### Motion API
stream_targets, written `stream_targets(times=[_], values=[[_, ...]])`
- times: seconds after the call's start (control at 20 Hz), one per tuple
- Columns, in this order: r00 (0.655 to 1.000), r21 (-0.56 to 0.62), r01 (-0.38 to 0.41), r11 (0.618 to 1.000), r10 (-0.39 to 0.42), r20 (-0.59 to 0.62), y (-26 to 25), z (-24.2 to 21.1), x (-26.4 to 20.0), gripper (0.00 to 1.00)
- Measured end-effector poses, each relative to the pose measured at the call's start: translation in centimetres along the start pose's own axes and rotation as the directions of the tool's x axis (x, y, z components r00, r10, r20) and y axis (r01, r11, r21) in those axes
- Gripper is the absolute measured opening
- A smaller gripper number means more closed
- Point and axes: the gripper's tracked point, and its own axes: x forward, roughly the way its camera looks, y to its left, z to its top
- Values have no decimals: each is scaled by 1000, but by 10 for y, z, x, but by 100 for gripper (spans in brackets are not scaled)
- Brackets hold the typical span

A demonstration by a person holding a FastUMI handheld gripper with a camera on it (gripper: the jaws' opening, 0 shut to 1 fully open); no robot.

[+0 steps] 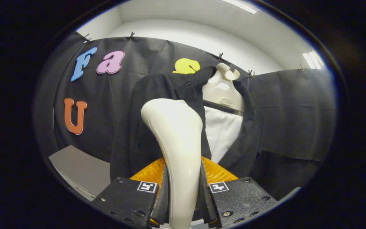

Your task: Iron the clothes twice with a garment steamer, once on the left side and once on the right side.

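Note:
A cream-white garment steamer (177,140) rises straight up from between my fingers, and my gripper (183,197) is shut on its handle. Both black fingers (164,194) press on the handle's sides. The steamer's head rests against the left front panel of a black jacket (145,127). The jacket hangs open on a white mannequin torso (222,90), with a white shirt (222,130) showing inside it. The jacket's right panel (248,136) hangs beyond the steamer. Whether the head touches the cloth I cannot tell.
A grey tabletop (78,168) lies low to the left of my fingers. The orange ribbed gripper body (151,171) shows behind the fingers. Black cloth wall (297,111) stands behind the mannequin, with a white wall and ceiling lights above.

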Motion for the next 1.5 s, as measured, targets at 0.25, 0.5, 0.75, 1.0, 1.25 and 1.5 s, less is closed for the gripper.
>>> stream_targets(times=[0.25,0.5,0.75,1.0,1.25,1.5], values=[[999,-7,0,1000,0,-45,2,-28,0,46],[996,-5,-19,1000,18,-87,5,-60,-8,46],[989,-5,-28,1000,27,-148,-1,-99,-13,46],[966,16,-58,998,60,-250,4,-157,-18,46],[949,42,-69,997,79,-306,1,-199,-21,46],[935,65,-81,995,98,-339,4,-227,-21,46]])
